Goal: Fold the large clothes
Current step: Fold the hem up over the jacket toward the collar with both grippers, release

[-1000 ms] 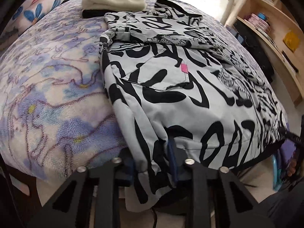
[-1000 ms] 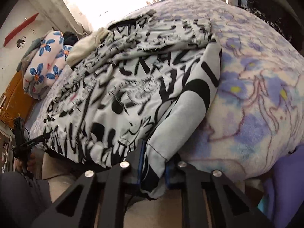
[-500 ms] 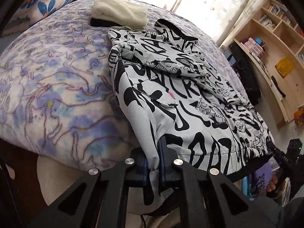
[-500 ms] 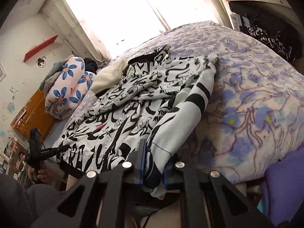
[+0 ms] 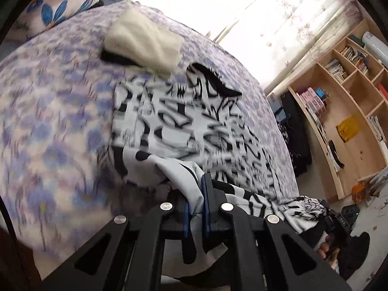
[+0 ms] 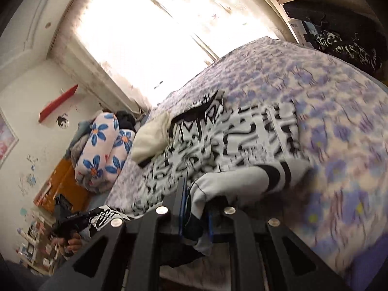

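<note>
On the bed: purple-flowered fleece blanket [image 5: 48, 126] under a large garment [image 5: 184, 121], spread over the middle and near edge.
Garment look: pale grey hoodie-like fabric, bold black lettering all over, black-lined hood opening [image 5: 213, 82] at the far end; print blurred in both views.
Garment lie: far part flat on the blanket; near hem lifted off the bed edge at two corners, cloth bunched and curling up toward each camera.
Garment from right wrist: same piece [image 6: 230, 145], sleeve or side panel with a thick black band rolled up beside the fingers.
Beyond the garment: folded cream cloth [image 5: 145, 41] on a dark item, just past the hood, touching or nearly so, unclear which.
Bed head: rolled quilt with blue flowers [image 6: 106, 150], apart from the garment.
Bookshelf: wooden unit [image 5: 351, 111] along the wall; compartments with books, pink boxes and a yellow cloth in one lower cell.
Left gripper [image 5: 195, 208]: fingers almost fully closed, blue pads clamped on a thin fold of the garment's hem, fabric trailing below.
Right gripper [image 6: 195, 215]: fingers nearly closed, narrow gap filled by a thicker bunch of the garment's edge, pads pressing on it.
Far side, each view: other gripper at the opposite hem corner, a hand [image 6: 70, 242] partly visible on it.
</note>
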Tool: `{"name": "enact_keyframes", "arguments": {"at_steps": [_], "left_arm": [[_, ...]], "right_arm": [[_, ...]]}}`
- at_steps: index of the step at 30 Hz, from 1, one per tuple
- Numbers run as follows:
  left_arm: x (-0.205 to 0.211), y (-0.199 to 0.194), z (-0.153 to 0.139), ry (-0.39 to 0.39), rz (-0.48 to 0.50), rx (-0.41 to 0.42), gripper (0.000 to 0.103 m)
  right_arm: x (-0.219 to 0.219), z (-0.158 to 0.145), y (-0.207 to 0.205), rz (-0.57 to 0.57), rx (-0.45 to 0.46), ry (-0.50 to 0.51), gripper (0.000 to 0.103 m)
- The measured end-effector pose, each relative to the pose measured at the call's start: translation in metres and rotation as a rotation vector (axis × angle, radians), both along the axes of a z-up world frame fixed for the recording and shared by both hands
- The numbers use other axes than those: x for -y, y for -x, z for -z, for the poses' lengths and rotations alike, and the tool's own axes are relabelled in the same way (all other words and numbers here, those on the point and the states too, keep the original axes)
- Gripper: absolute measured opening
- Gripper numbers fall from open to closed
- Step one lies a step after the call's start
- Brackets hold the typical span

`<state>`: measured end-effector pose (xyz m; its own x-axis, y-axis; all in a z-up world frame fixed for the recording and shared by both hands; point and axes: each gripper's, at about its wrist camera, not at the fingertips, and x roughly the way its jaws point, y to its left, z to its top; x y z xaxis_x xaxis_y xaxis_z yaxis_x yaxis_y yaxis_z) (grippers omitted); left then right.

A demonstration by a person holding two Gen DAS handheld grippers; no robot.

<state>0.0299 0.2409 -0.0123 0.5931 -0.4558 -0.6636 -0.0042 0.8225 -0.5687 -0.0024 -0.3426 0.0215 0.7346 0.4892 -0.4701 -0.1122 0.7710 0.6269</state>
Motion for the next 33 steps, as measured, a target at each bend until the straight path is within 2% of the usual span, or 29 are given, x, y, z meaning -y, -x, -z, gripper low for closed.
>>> {"name": "enact_keyframes", "arguments": {"at_steps": [4, 6, 7, 8, 9, 10, 11, 13, 16, 19, 23, 26, 28, 30, 32, 33], "left_arm": [[0.003, -0.081, -0.008, -0.024, -0.013, 0.008, 0.012], [0.004, -0.127, -0.005, -0.02, -0.012, -0.021, 0.019], [0.003, -0.149, -0.001, -0.013, -0.023, -0.045, 0.031], [0.0, -0.167, 0.002, -0.004, -0.04, -0.056, 0.042], [-0.003, -0.181, 0.003, 0.005, -0.065, -0.049, 0.07], [-0.009, -0.194, 0.004, 0.022, -0.099, -0.035, 0.091], [-0.013, -0.205, 0.006, 0.035, -0.129, -0.018, 0.093], [-0.016, -0.222, 0.011, 0.038, -0.154, -0.016, 0.093], [-0.011, -0.251, 0.029, -0.044, -0.13, -0.049, 0.093], [0.003, -0.268, 0.053, -0.149, -0.058, -0.083, 0.093], [0.022, -0.282, 0.089, -0.225, 0.053, -0.121, 0.09], [0.034, -0.286, 0.109, -0.283, 0.122, -0.143, 0.079], [0.041, -0.287, 0.121, -0.315, 0.165, -0.159, 0.065], [0.047, -0.286, 0.132, -0.336, 0.213, -0.176, 0.054], [0.051, -0.282, 0.138, -0.359, 0.23, -0.162, 0.049], [0.053, -0.282, 0.139, -0.362, 0.232, -0.154, 0.038]], "right_arm": [[0.0, -0.014, -0.089, 0.03, -0.046, 0.026, 0.015], [0.005, -0.007, -0.139, 0.055, -0.107, -0.024, 0.022], [0.01, -0.001, -0.157, 0.06, -0.132, -0.063, 0.035], [0.015, 0.007, -0.175, 0.069, -0.154, -0.12, 0.057], [0.022, 0.017, -0.192, 0.09, -0.163, -0.178, 0.066], [0.027, 0.026, -0.207, 0.114, -0.168, -0.221, 0.074], [0.029, 0.035, -0.219, 0.126, -0.18, -0.246, 0.075], [0.031, 0.049, -0.238, 0.147, -0.207, -0.221, 0.075], [0.026, 0.067, -0.259, 0.16, -0.244, -0.055, 0.075], [0.024, 0.09, -0.277, 0.134, -0.284, 0.141, 0.075], [0.022, 0.124, -0.287, 0.039, -0.357, 0.245, 0.075], [0.013, 0.14, -0.288, -0.039, -0.39, 0.307, 0.075], [0.006, 0.146, -0.284, -0.074, -0.404, 0.374, 0.073], [0.0, 0.154, -0.281, -0.116, -0.424, 0.429, 0.064], [-0.004, 0.158, -0.277, -0.129, -0.43, 0.491, 0.053], [-0.006, 0.159, -0.276, -0.123, -0.428, 0.522, 0.047]]}}
